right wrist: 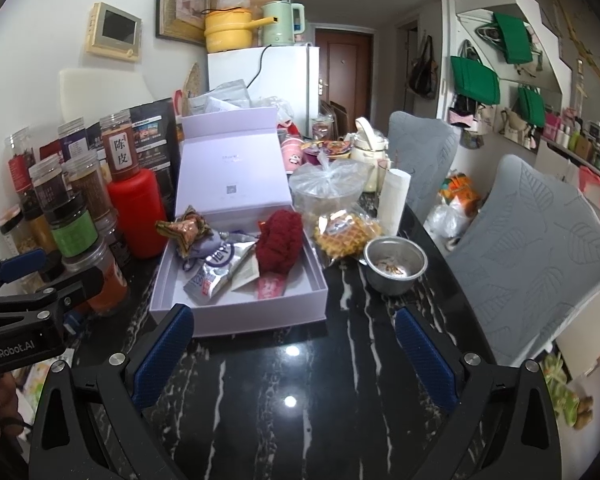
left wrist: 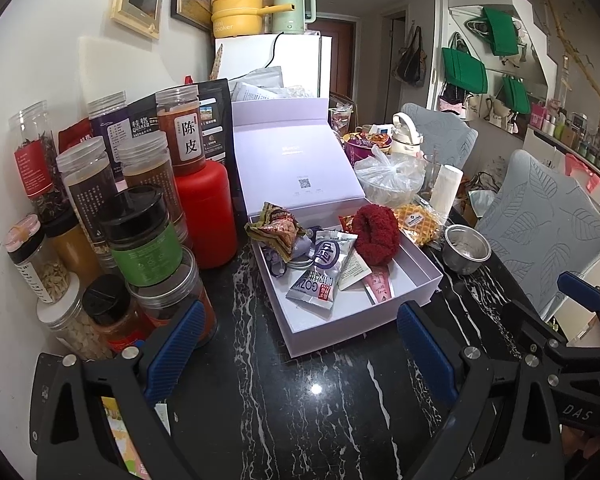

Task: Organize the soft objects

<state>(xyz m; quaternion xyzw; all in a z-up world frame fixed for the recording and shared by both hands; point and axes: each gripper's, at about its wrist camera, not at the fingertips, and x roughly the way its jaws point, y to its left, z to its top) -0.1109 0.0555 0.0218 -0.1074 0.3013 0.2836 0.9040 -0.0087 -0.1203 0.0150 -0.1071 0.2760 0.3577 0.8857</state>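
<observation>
Left gripper: our left gripper [left wrist: 296, 344] hangs above the black marble table [left wrist: 308, 408], jaws spread wide, nothing between the blue pads.
Right gripper: our right gripper [right wrist: 290, 350] matches it, jaws wide apart and empty, hovering short of the box's near wall.
Box: the lavender gift box [right wrist: 260, 316] sits open at twelve o'clock from both grippers, lid standing up behind it.
Red fuzzy item: a dark red fuzzy bundle [right wrist: 280, 242], a sock or scrunchie as far as we can tell, lies in the box at its one o'clock corner, leaning on the far right wall.
Handling, fuzzy item: we judge it light, squashy and grippy, nothing to break; we'd pinch it across the thick middle so the pile bunches between the pads.
Packets: silver foil sachets [left wrist: 320, 272] sprawl in the box centre, a crumpled snack wrapper [left wrist: 278, 230] at ten o'clock, a pink sachet [left wrist: 378, 286] toward the near right.
Handling, packets: we reckon these are light, limp and slick; take them by a sealed edge, since a flat grab may slide off.
Waffle: a bagged waffle [right wrist: 346, 232] lies outside the box at two o'clock, beside the steel bowl [right wrist: 396, 266]; soft and crushable, we think, so close gently.
Neighbours: spice jars [left wrist: 140, 236] crowd the nine o'clock side; we'd keep the left gripper off them.
</observation>
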